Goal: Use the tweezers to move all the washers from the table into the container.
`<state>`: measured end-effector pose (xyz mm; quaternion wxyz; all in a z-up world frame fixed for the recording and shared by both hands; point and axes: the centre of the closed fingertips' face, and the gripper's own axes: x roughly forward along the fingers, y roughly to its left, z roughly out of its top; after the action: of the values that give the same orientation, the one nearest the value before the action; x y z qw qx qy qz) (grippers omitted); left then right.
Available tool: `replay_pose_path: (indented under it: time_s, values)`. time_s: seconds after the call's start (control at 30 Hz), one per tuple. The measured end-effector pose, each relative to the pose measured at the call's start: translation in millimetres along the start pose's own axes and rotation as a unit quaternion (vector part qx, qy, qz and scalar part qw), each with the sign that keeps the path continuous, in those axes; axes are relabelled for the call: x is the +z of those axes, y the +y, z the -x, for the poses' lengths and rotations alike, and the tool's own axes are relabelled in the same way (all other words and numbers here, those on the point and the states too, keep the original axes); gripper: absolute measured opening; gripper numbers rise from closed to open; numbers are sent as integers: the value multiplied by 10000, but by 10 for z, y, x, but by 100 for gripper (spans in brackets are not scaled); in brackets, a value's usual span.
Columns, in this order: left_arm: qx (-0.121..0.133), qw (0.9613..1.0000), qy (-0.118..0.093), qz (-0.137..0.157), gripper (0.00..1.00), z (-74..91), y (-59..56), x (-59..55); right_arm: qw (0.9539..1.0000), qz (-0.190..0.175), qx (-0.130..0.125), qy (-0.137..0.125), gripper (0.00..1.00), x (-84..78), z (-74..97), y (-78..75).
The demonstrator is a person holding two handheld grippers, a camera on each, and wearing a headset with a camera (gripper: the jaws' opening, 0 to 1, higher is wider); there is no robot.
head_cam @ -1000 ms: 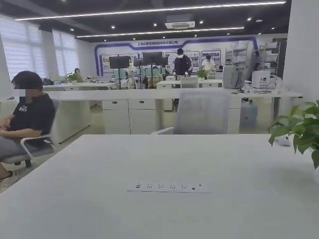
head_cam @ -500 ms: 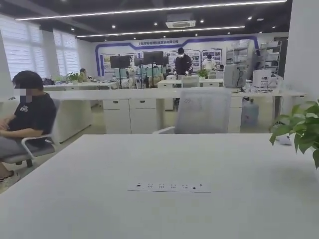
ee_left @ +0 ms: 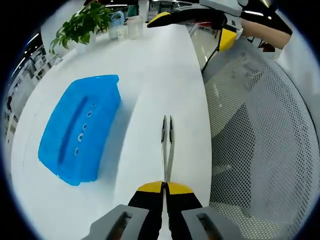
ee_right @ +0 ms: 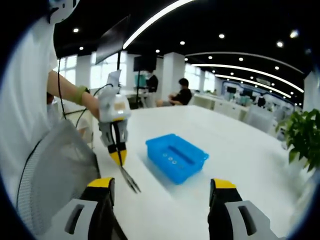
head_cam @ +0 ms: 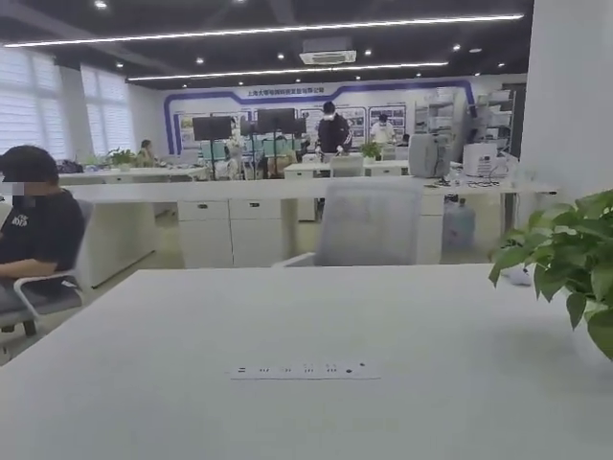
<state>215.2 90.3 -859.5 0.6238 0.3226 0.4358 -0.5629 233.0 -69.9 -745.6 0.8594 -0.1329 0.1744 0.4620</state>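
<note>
My left gripper [ee_left: 163, 188] is shut on a pair of metal tweezers [ee_left: 166, 145], whose closed tips point out over the white table [ee_left: 150, 65]. To their left lies a blue container [ee_left: 102, 107] with several small washers [ee_left: 82, 127] inside. In the right gripper view, my right gripper [ee_right: 162, 184] stands open with its jaws wide apart and nothing between them. Ahead of it, the left gripper [ee_right: 119, 156] holds the tweezers [ee_right: 130, 182] beside the blue container [ee_right: 192, 162], where washers [ee_right: 170, 160] show.
A mesh chair [ee_left: 260, 150] stands at the table's edge. A potted plant [head_cam: 565, 264] and a power strip [head_cam: 305, 370] sit on the table [head_cam: 144, 383]. The right gripper [ee_left: 192, 17] shows at the table's far end. A person [head_cam: 34, 230] sits at left.
The head camera has turned a little, shifting the whole picture left. Nothing on the table has visibly moved.
</note>
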Motion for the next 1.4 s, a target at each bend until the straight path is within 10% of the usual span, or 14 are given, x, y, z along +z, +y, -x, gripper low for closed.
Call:
replay_pose_path:
  time_s: [0.43,0.6,0.8,1.03,1.27,1.4]
  values:
    - [31,9918,976,-822,0,-36,21,-88,9985,-295,-450,-76,79,-112,98,-152]
    - [35,9905,1038,-898,0,-26,11,-65,9975,-378,-555,-197,81,-48,161,-106]
    - [177,9941,928,-530,3,-9,-10,-65,9975,-397,-569,-123,83,-51,132,-90]
    - [601,9961,118,628,28,194,-59,-133,9975,-370,-597,73,87,-127,79,-127]
    - [1596,9718,-873,1498,55,587,-38,-351,9966,-457,-689,-2,92,-156,74,-179]
    - [2235,9465,-1475,1802,63,839,42,-372,9959,-429,-774,-197,97,-95,79,-205]
